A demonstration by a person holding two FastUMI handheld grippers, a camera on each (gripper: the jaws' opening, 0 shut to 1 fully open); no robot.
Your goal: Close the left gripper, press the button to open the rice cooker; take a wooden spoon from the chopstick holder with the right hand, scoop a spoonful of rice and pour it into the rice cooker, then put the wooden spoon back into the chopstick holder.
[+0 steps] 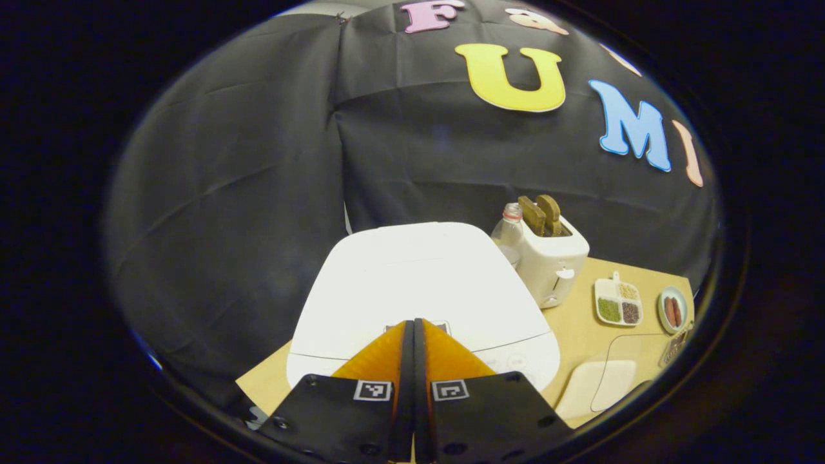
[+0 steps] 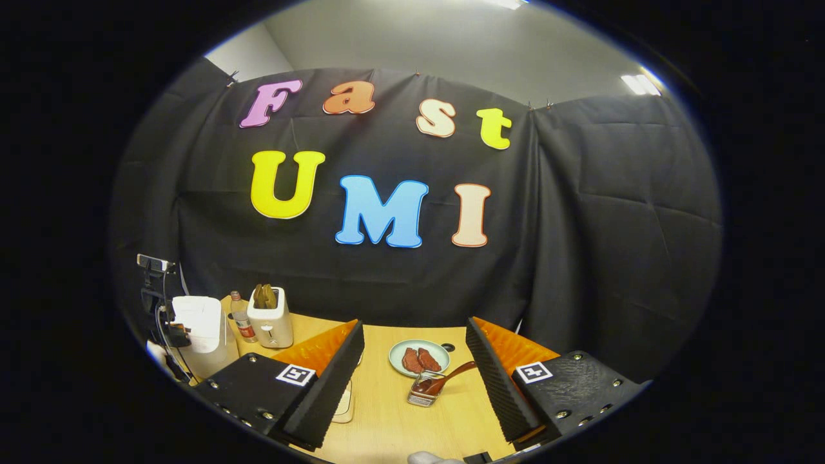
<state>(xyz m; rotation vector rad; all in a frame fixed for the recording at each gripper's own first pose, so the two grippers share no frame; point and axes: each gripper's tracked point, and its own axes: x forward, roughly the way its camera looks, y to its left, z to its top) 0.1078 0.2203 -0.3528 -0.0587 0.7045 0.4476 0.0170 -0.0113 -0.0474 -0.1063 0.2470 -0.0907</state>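
Left gripper fingers pressed together, empty, over closed rice cooker front; right gripper wide apart, empty, facing wooden spoon in chopstick holder; risk: off-centre press slips past the button.

Both views are dim with strong fisheye curvature toward the edges, lit from ceiling panels overhead in the right gripper view, while the rice cooker lid appears brightly overexposed.
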